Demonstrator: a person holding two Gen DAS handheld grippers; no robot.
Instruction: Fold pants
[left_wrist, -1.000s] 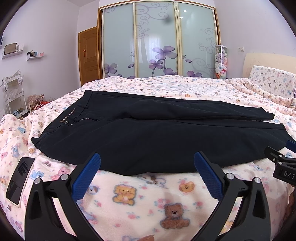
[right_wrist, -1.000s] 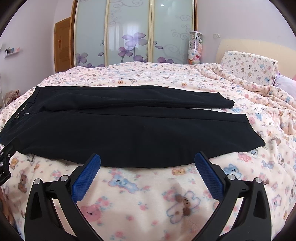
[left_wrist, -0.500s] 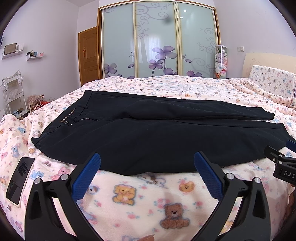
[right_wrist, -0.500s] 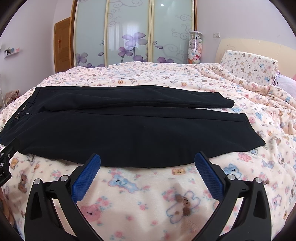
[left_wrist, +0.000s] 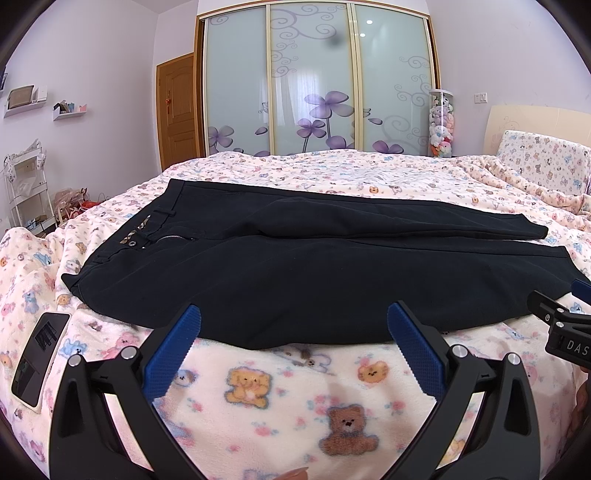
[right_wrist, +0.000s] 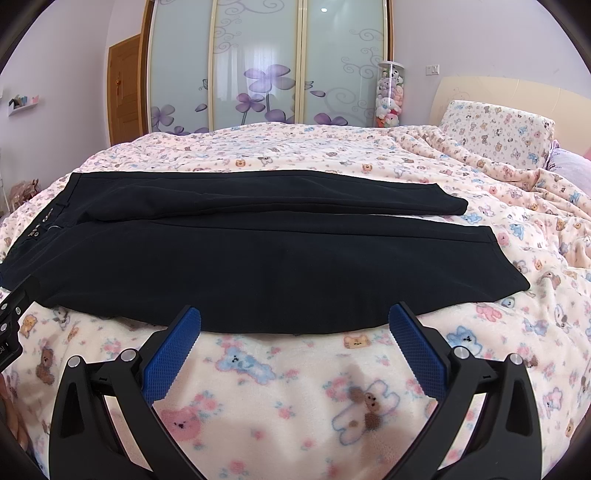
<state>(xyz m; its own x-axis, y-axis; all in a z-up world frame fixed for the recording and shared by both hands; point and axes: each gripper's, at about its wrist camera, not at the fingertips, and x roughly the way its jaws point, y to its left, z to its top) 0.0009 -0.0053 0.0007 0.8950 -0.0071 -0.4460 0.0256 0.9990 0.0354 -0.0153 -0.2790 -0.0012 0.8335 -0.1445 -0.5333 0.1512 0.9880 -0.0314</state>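
Black pants (left_wrist: 314, 266) lie flat across the bed, waistband to the left, both legs stretched to the right, side by side. They also show in the right wrist view (right_wrist: 258, 258). My left gripper (left_wrist: 293, 325) is open and empty, just short of the pants' near edge toward the waist end. My right gripper (right_wrist: 294, 324) is open and empty, just short of the near edge of the front leg. The right gripper's tip also shows at the right edge of the left wrist view (left_wrist: 565, 317).
A pink teddy-bear blanket (left_wrist: 295, 387) covers the bed. A dark phone (left_wrist: 38, 358) lies on the blanket at the left, near the waistband. A pillow (right_wrist: 495, 129) sits at the far right. A wardrobe with sliding doors (left_wrist: 314, 81) stands behind.
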